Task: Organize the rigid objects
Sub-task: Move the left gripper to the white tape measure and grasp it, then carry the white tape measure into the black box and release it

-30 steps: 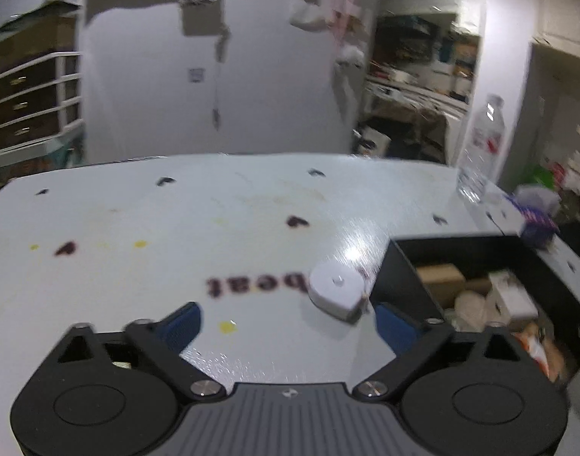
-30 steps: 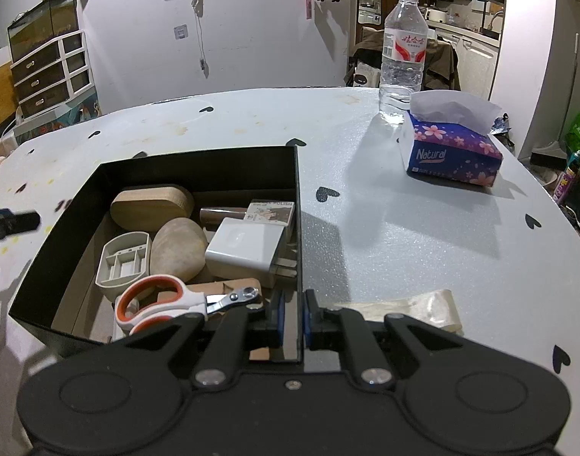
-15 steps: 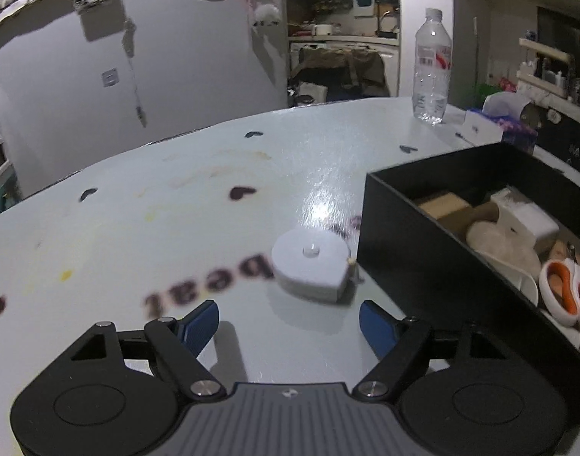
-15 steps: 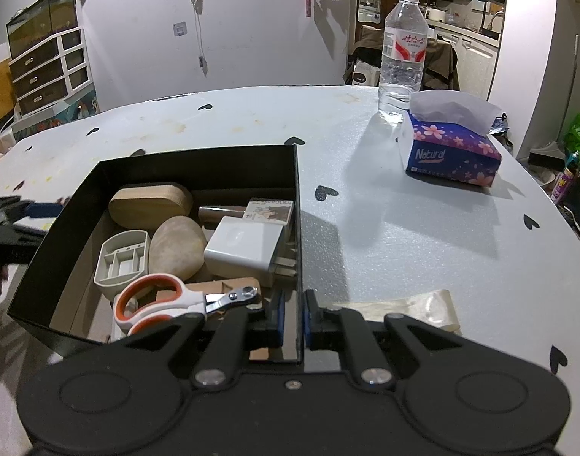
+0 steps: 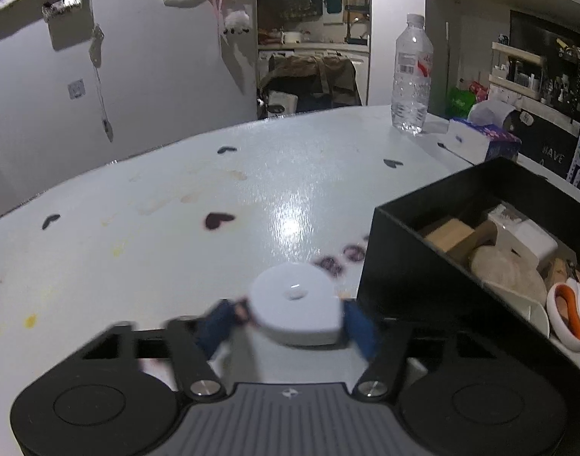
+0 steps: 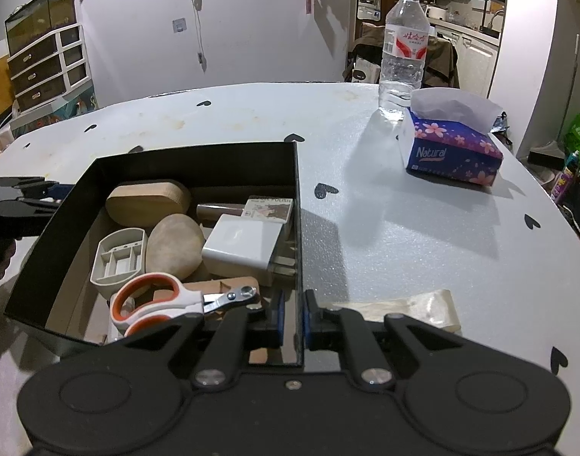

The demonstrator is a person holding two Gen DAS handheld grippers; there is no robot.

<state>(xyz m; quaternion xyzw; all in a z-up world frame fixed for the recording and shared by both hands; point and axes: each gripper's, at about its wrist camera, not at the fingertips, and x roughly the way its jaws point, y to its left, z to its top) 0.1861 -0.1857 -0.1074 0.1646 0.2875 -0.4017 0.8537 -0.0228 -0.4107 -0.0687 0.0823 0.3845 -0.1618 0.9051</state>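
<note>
My left gripper [image 5: 295, 319] has its blue pads on either side of the white tape measure [image 5: 295, 309], which sits on the table [image 5: 175, 228] just beside the black box's [image 5: 400, 262] outer wall; the blur keeps me from telling whether the pads press it. To the right, that box holds a wooden block [image 6: 147, 201], a grey tray [image 6: 116, 262], a stone [image 6: 174, 247], a white charger [image 6: 240, 247] and orange scissors [image 6: 156, 302]. My right gripper [image 6: 291, 313] is pinched narrow on the box's right wall, with a water bottle [image 6: 402, 49] and tissue pack [image 6: 451, 152] beyond.

Tape measure [image 5: 295, 309] lies on table [image 5: 175, 228], left of box [image 5: 400, 262].
</note>
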